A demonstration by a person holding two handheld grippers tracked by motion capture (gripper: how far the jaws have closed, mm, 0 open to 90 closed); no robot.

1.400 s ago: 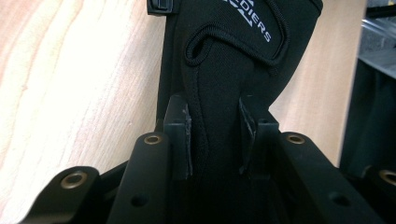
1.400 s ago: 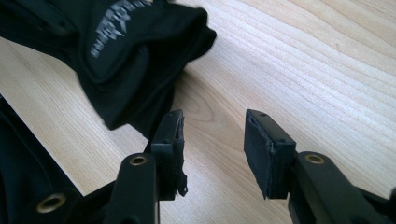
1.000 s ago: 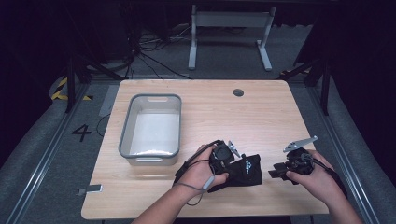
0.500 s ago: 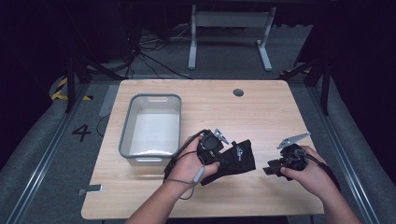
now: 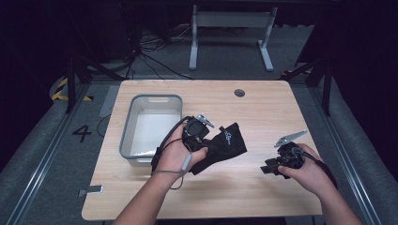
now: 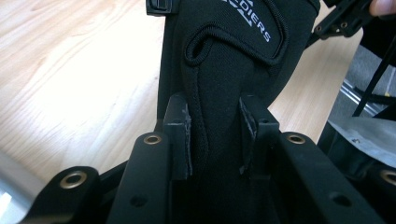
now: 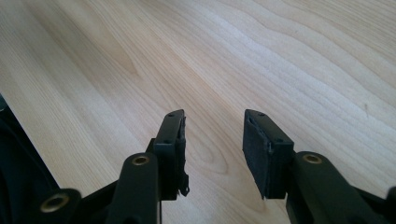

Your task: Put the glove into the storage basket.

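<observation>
— While you hold the left hand-held gripper (image 5: 206, 136) over the middle of the wooden surface (image 5: 263, 197), what is stuck in it?

— Your left hand-held gripper is clamped on a black glove (image 5: 224, 144). You can see it best in the left gripper view: the black glove (image 6: 229, 70) runs right between the two pads (image 6: 181, 135), and both pads press into the cloth. White letters are printed near the top of the glove.

— Where is the glove, then?

— In the high view it sits just right of your left hand (image 5: 176, 152). Its far end points toward the right side of the surface. I cannot tell if it rests on the wood or hangs a little above it.

— And what is next to it?

— A grey plastic bin (image 5: 129, 133) stands just to the left of your left hand. It is white inside.

— What about your other hand?

— Your right hand (image 5: 307, 171) holds the right hand-held gripper (image 5: 268, 168) low over the wood, near the right edge and well apart from the glove. It points left, toward the glove. In the right gripper view its jaws stand apart, and you see bare wood (image 7: 280, 56) between them. Nothing is in that right hand-held gripper (image 7: 212, 135).

— Anything else on the surface?

— A small round dark hole (image 5: 239, 93) sits near the far edge.
</observation>
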